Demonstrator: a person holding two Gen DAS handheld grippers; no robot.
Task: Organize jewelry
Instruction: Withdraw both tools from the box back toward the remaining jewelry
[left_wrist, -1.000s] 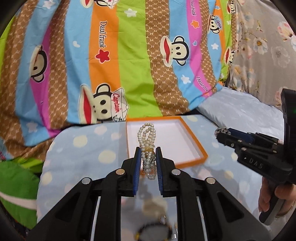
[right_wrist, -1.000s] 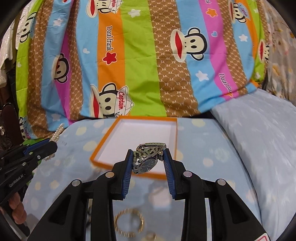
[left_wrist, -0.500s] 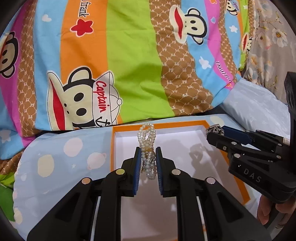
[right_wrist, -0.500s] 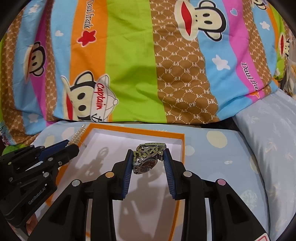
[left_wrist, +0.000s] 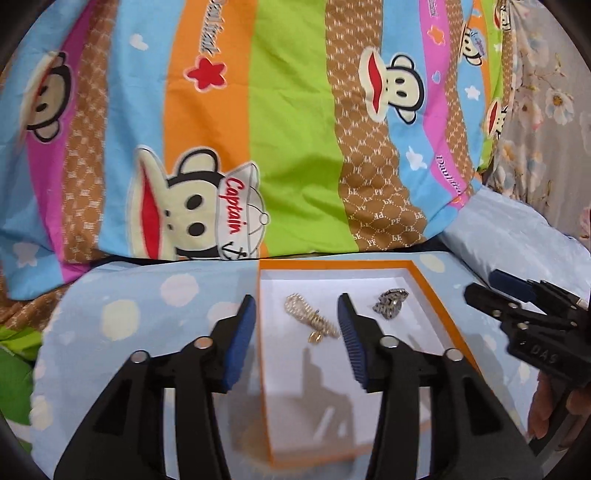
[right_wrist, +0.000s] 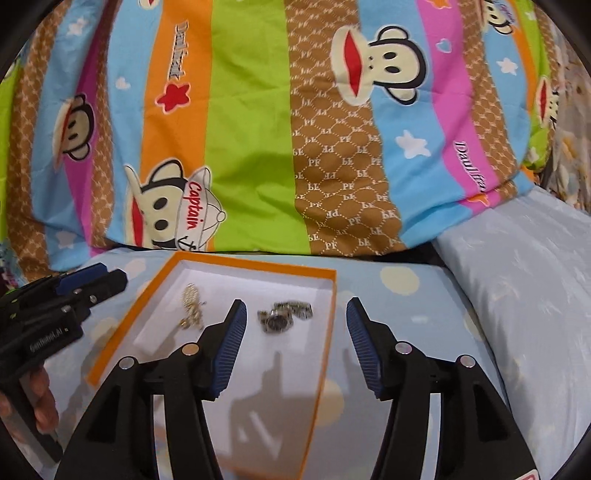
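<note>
1. Your left gripper (left_wrist: 297, 325) is hanging at the lower middle of the left wrist frame with its blue-padded fingers (left_wrist: 240, 343) spread wide apart and holding nothing.
2. The pearl bracelet (left_wrist: 310, 319) is lying on the white floor of the orange-rimmed tray (left_wrist: 439, 299), showing just above the gap between those fingers; it looks blurred.
3. The metal wristwatch (left_wrist: 389, 304) is resting in the same tray, right of the bracelet and apart from it, toward the tray's right wall.
4. Your right gripper (right_wrist: 293, 325) is sitting at the lower middle of the right wrist frame, also spread wide and gripping nothing.
5. In that frame the wristwatch (right_wrist: 284, 315) is lying just above the gap, closer to the left finger, and the bracelet (right_wrist: 192, 308) is lying further left in the tray (right_wrist: 258, 266).
6. Each gripper is showing in the other's frame: the right one (left_wrist: 491, 291) at the right edge, the left one (right_wrist: 107, 278) at the left edge, both just outside the tray's rim.
7. The tray is sitting on a pale blue spotted bed sheet (left_wrist: 129, 306), with a striped monkey-print quilt (right_wrist: 258, 129) filling the upper half of the frame.
</note>
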